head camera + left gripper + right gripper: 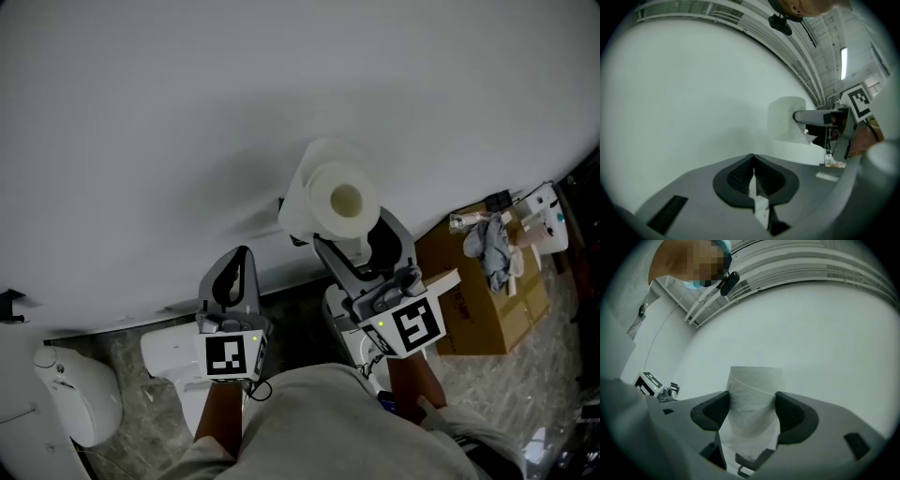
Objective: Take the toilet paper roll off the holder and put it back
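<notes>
The white paper toilet roll (342, 202) is in the middle of the frame, just in front of the plain white wall (169, 112). Its round hole faces the head camera, so its long axis points at us. The right hand-held gripper (361, 246) squeezes the roll's sides between both jaws. The left hand-held gripper (234, 272), lower left of the roll, is closed tight on nothing. A brown cardboard box (487, 300) sits on the grey floor (525, 394) at the right.

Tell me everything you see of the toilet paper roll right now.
The toilet paper roll is white, soft and thick, with an open pale core facing the head camera. Its axis is horizontal and it sits close to the white wall, pinched across its body by the right gripper. A loose tail hangs down between the jaws.
</notes>
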`<state>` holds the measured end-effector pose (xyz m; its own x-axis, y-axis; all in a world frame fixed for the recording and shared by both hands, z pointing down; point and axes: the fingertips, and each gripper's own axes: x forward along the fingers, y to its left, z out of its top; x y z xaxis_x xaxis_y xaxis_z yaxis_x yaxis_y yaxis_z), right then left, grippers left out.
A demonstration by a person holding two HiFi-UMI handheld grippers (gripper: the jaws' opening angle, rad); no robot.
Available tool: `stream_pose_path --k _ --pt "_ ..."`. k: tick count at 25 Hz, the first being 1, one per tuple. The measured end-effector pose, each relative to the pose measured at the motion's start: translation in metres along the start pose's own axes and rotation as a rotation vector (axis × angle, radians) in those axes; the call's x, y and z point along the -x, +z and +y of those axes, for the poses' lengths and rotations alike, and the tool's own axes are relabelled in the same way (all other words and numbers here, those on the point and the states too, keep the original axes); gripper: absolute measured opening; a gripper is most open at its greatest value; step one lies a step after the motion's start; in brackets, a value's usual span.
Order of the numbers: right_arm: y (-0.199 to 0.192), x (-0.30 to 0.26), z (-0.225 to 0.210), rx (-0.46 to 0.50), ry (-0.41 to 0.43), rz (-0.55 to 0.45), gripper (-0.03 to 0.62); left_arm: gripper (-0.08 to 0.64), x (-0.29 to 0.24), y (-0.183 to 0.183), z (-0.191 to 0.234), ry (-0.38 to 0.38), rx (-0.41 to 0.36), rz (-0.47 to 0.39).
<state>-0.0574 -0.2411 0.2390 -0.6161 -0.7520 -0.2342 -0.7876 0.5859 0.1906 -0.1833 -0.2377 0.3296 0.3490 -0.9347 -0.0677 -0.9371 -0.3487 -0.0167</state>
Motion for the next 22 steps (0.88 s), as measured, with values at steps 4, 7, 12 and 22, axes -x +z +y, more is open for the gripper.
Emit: stream_pose_path --k 4,7,12,22 --pt "-0.002 -0.010 -0.020 0.013 0.006 -0.009 0.302 0.011 -0.025 -0.001 -0.006 -0.007 -0.007 0.005" --pt "-0.007 -0.013 -0.035 0.012 0.008 -0.009 0.302 0.011 -0.041 -0.008 -0.011 -0.011 -0.006 0.022" --pt "-0.032 -0.018 -0.058 0.008 0.020 0.021 0.302 0.011 -0.063 -0.021 -0.017 0.005 -0.013 0.040" --pt "-0.104 -0.033 -0.063 -0.093 0.046 0.151 0.302 0.012 -0.078 -0.054 -0.003 0.061 -0.029 0.141"
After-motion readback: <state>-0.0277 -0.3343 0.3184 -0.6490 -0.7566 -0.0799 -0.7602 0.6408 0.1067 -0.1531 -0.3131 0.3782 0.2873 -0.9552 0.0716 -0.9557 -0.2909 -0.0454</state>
